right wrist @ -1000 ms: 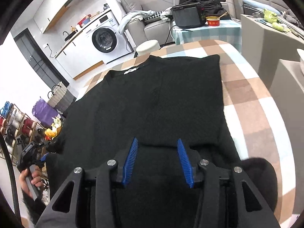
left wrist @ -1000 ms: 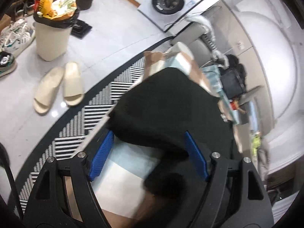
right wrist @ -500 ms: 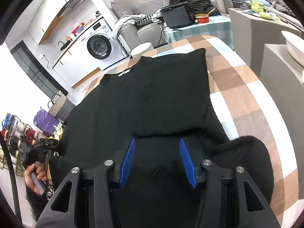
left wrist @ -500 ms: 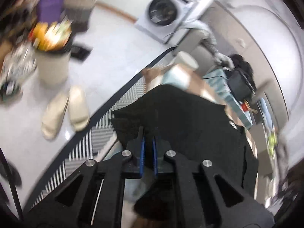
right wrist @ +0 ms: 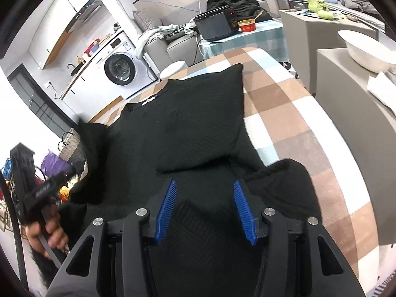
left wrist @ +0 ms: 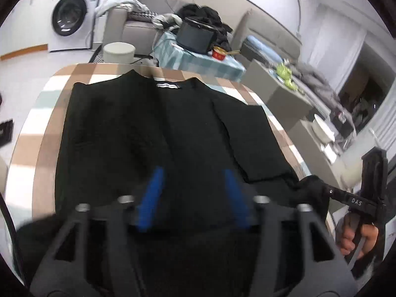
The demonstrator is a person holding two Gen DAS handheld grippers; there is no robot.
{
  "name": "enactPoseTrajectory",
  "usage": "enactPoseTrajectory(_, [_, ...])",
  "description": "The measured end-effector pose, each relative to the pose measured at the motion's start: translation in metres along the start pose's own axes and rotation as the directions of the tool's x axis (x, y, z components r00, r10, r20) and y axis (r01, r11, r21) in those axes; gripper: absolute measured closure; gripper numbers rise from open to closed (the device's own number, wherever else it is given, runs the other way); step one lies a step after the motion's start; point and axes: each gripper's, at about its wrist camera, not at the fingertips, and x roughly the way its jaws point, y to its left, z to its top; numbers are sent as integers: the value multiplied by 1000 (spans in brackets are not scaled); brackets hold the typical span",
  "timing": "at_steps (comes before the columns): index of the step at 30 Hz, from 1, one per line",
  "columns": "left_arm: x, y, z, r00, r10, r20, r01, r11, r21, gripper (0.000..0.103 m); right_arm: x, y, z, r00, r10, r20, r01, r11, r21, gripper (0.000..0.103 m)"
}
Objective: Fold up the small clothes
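My left tongs (left wrist: 191, 198) and right tongs (right wrist: 205, 210) gape empty over the black sweater (right wrist: 198, 128), sides folded inward to narrow it

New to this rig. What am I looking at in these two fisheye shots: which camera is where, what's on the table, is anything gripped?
There is no robot. A person holds one hand-held gripper in each hand, and each carries a fisheye camera looking forward along its two blue-padded fingers.

In the left wrist view, the left hand-held gripper is in the foreground, blurred, with its jaws apart. The right one shows at the edge, in the person's hand.

In the right wrist view, the right hand-held gripper is open over the cloth and grips nothing.

A black garment lies on a checked tablecloth, its white neck label at the far end. Its right side is already folded inward. The washing machine is only background.
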Motion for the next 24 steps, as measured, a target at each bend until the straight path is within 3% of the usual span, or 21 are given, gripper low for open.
enactPoseTrajectory(4, [-22,22,-14,999,50,21,-48,997,-65,40,-2,-6,-2,1000,-7,0,7,1000,12,53])
enactPoseTrajectory(9, [-58,46,-41,975,221,37,-218,973,-75,40,0,-3,-3,1000,8,-6,-8,1000,2,53])
enactPoseTrajectory(12, [-81,58,-55,960,274,51,-270,961,-64,39,-1,2,-5,1000,26,-14,-26,999,-19,46])
enactPoseTrajectory(17, [-103,52,-73,947,315,59,-313,949,-44,37,-7,11,-9,998,57,-10,-57,998,-39,24])
enactPoseTrajectory(24, [-127,36,-92,936,334,108,-333,943,-22,18,-24,26,-21,999,39,30,-36,993,-112,6])
